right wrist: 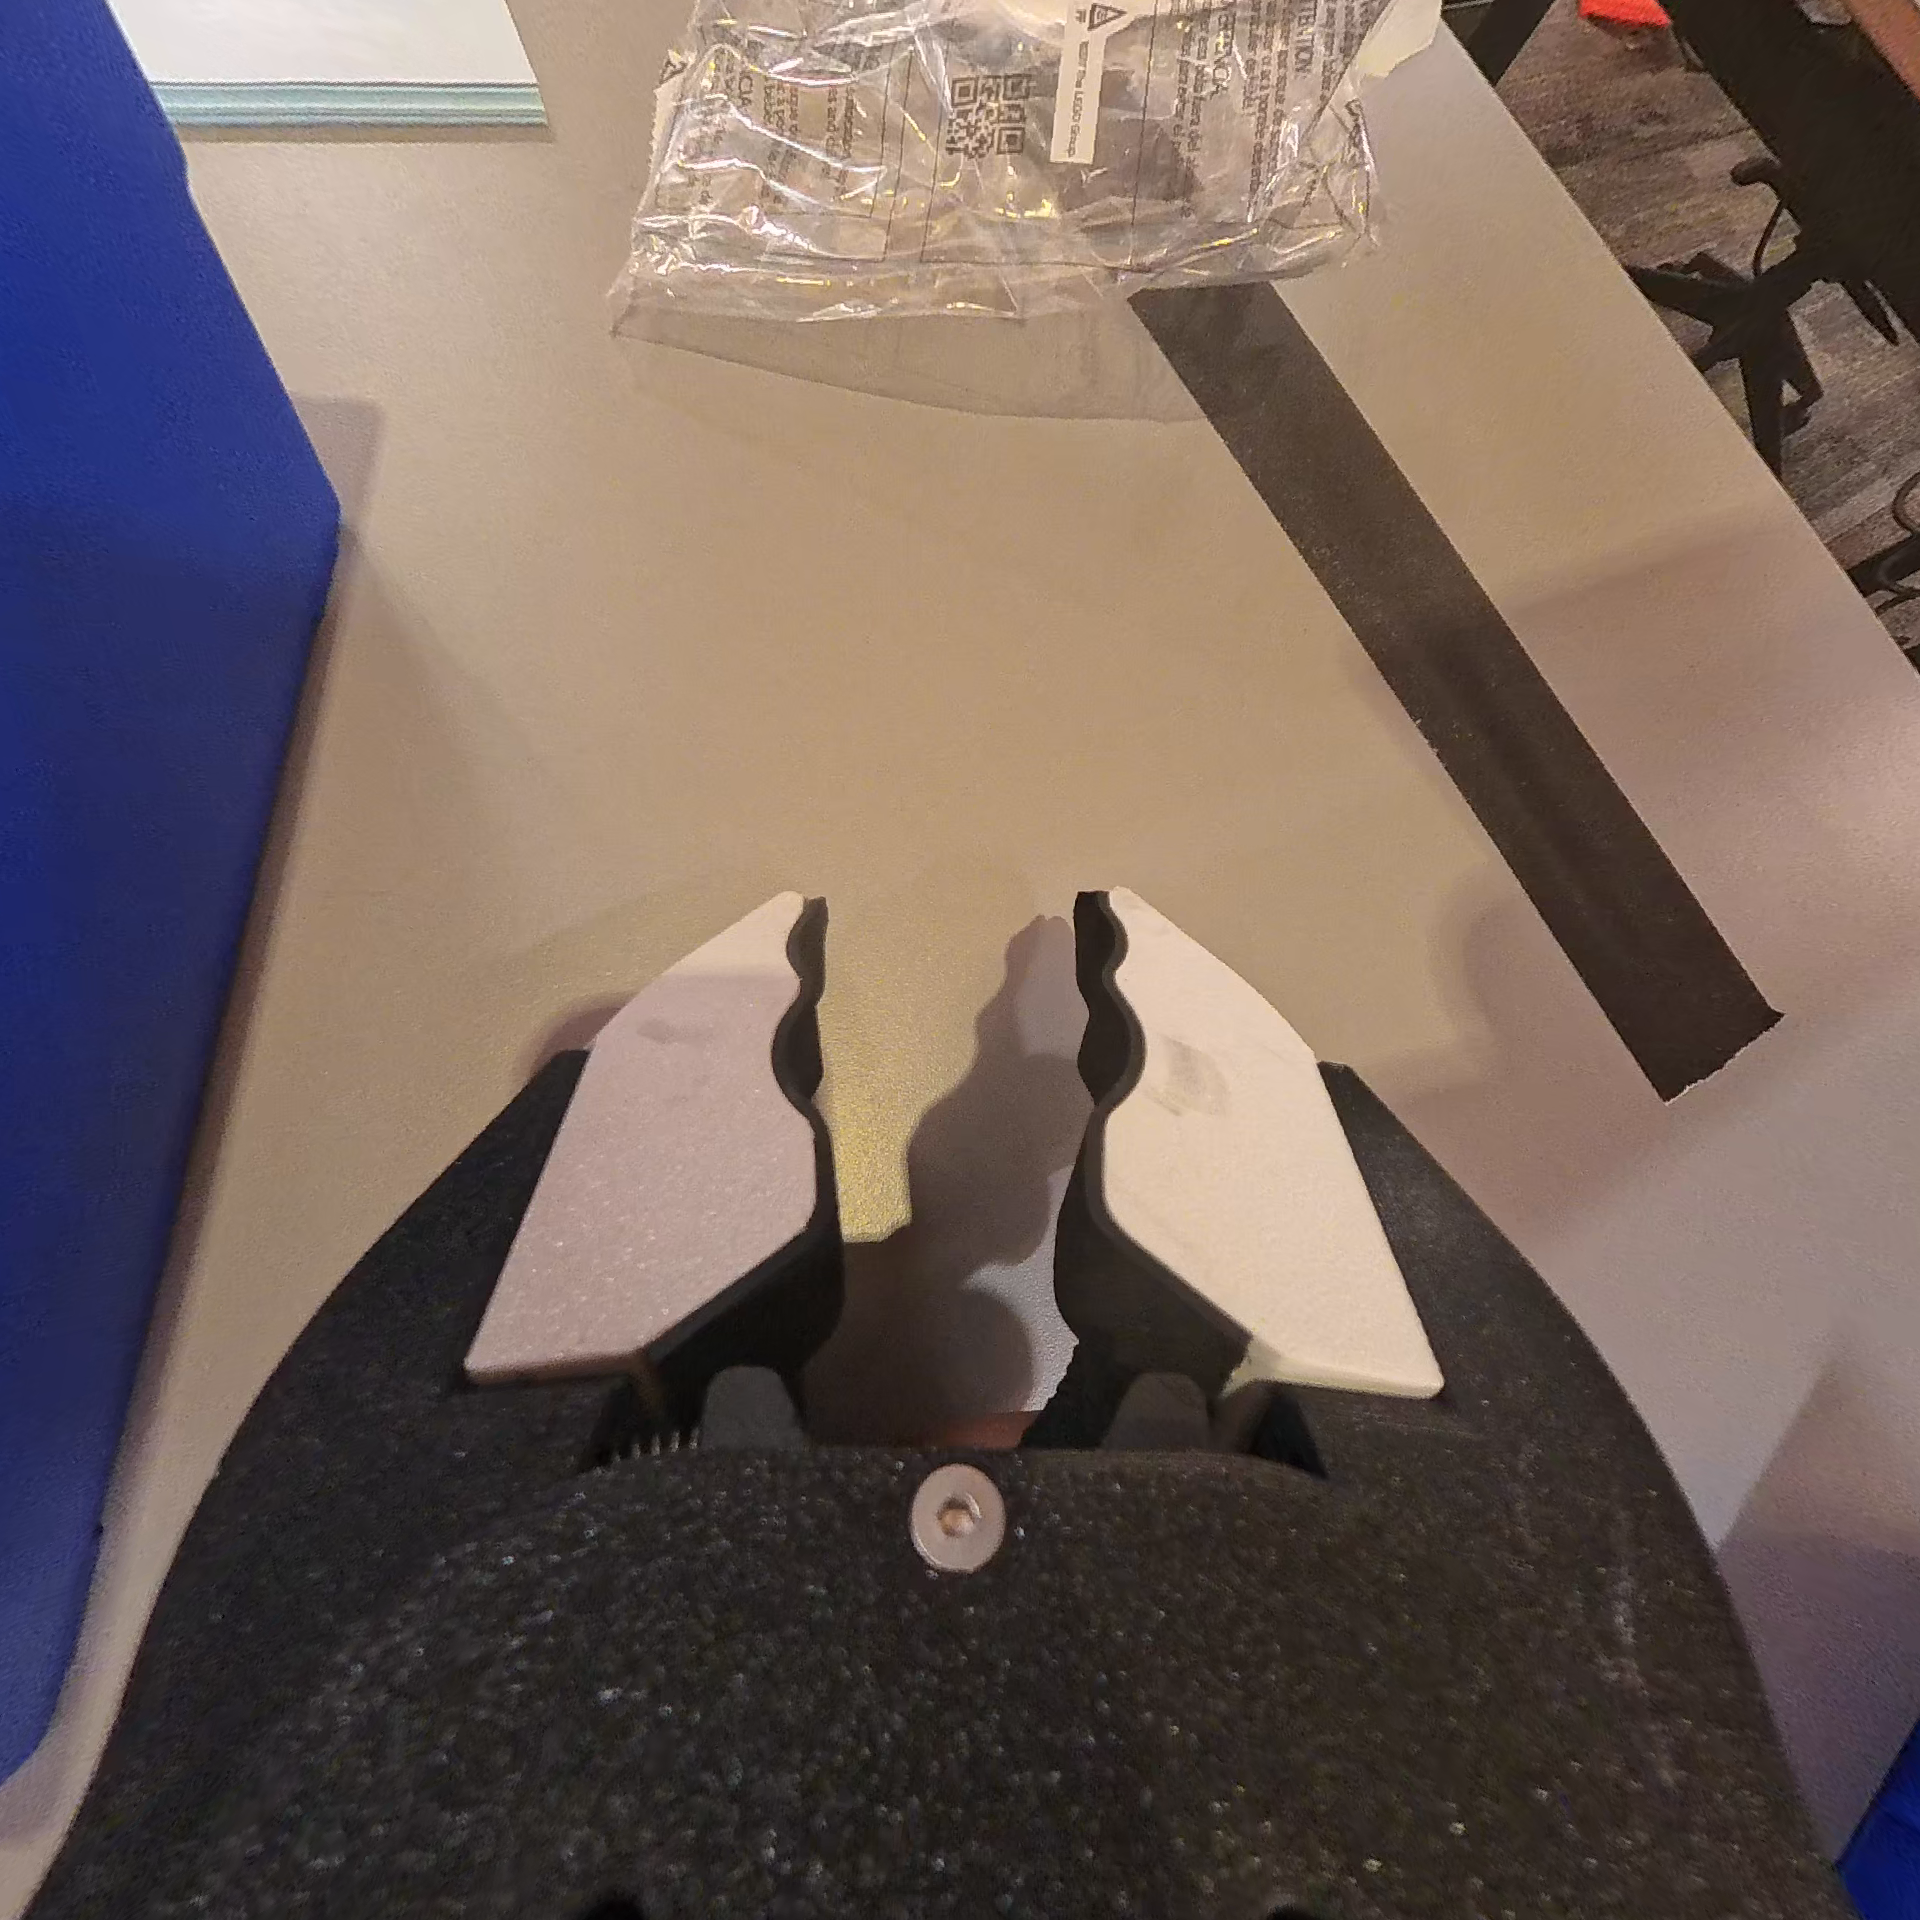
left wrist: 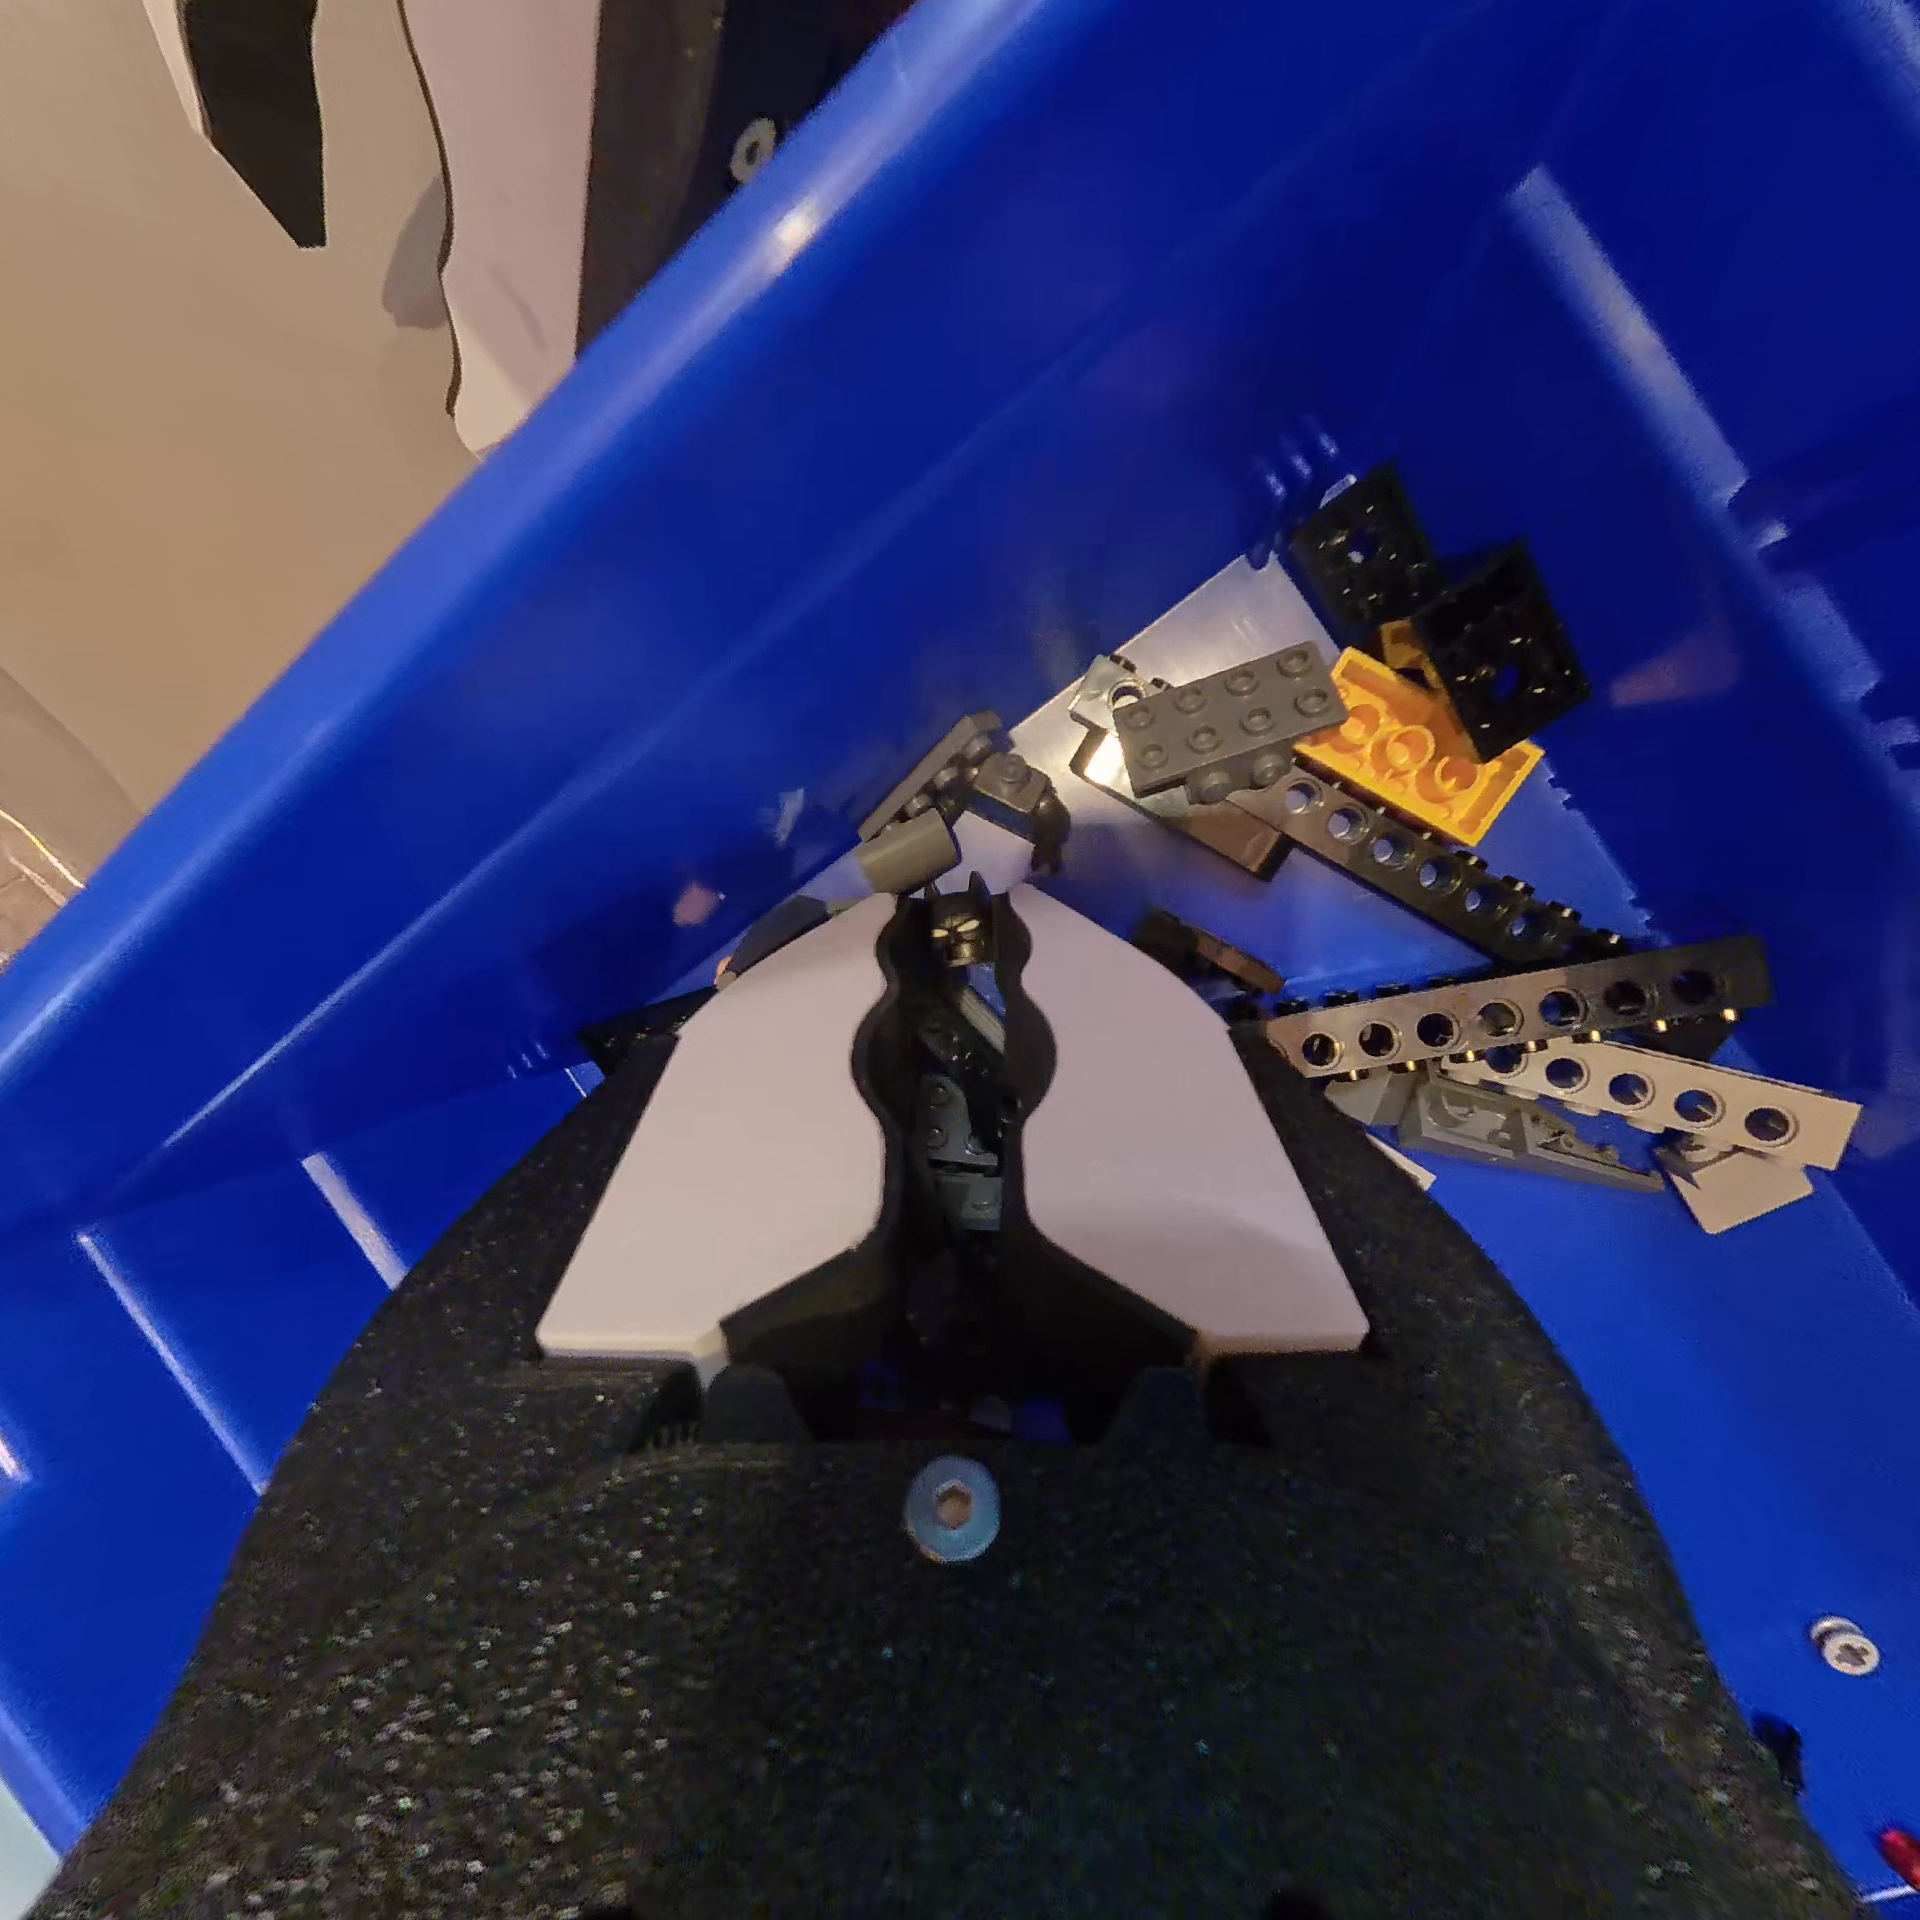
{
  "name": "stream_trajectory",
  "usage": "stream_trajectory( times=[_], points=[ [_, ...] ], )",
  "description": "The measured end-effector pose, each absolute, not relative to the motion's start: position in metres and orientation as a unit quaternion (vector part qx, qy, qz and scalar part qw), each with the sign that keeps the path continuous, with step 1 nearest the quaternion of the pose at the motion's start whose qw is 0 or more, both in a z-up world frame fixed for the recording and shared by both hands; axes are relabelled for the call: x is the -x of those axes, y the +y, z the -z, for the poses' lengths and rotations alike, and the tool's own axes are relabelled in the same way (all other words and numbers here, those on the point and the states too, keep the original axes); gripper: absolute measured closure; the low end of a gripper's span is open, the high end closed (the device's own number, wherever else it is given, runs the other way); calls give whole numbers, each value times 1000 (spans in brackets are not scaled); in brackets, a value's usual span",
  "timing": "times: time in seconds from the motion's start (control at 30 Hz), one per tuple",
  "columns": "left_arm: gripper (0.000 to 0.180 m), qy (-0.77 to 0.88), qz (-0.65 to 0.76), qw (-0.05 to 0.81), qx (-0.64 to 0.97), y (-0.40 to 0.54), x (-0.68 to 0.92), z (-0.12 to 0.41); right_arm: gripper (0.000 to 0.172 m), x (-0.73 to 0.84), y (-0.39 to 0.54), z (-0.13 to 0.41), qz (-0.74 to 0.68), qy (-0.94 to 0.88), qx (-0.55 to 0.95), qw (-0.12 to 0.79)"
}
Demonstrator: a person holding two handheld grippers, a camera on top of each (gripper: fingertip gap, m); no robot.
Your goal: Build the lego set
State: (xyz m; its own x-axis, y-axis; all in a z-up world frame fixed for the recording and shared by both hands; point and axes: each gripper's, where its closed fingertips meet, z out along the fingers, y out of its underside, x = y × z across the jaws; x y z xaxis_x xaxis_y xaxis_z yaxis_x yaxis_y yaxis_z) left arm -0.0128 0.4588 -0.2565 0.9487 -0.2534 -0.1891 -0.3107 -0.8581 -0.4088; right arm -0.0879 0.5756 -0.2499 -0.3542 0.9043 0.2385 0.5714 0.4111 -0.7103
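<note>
My left gripper (left wrist: 952, 906) is inside a blue bin (left wrist: 935, 416), low over its floor. Its fingers (left wrist: 769, 1122) are closed on a small black masked toy figure (left wrist: 958, 932), whose head shows between the tips and whose body runs back between the pads. A small grey brick assembly (left wrist: 956, 800) lies just beyond the tips. My right gripper (right wrist: 951, 914) is open and empty, just above the bare beige table (right wrist: 831, 623), with the blue bin's outer wall (right wrist: 125, 623) on its left.
In the bin to the right lie a dark grey studded plate (left wrist: 1226, 717), an orange brick (left wrist: 1413, 758), black bricks (left wrist: 1455, 623) and long holed beams (left wrist: 1507, 1013). On the table lie a clear plastic bag (right wrist: 987, 156), a black tape strip (right wrist: 1455, 644) and a white board (right wrist: 343, 62). The dark grey studded plate (left wrist: 1226, 717) is about 5 cm from my left fingertips and 15 cm from my right.
</note>
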Motion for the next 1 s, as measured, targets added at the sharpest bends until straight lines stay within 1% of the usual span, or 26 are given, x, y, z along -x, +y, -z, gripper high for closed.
stream_trajectory(
  times=[0.13,0.3,0.37,0.5,0.57,0.63,0.7,0.77,0.87,1.0],
  points=[
    [166,138,-61,246,957,461,11,248,125,88,576,250,-266,-779,474,313],
    [166,121,-60,293,946,457,11,220,125,88,576,250,-267,-778,474,313],
    [167,115,-64,320,938,449,11,200,125,88,576,249,-268,-778,475,313],
    [167,84,-76,385,916,412,26,141,125,88,576,249,-270,-777,475,314],
    [167,43,-94,415,904,383,53,115,125,88,576,248,-270,-776,475,314],
    [167,-11,-119,433,894,347,89,100,125,88,576,249,-270,-776,476,314],
    [166,-72,-132,428,891,307,125,106,125,88,576,249,-268,-777,476,314],
    [166,-124,-125,414,893,270,152,127,125,88,576,250,-266,-777,476,314],
    [166,-185,-82,389,898,231,170,176,125,88,577,250,-265,-776,478,315],
    [167,-203,-49,341,916,203,166,234,125,89,577,250,-261,-776,478,318]
  ],
)
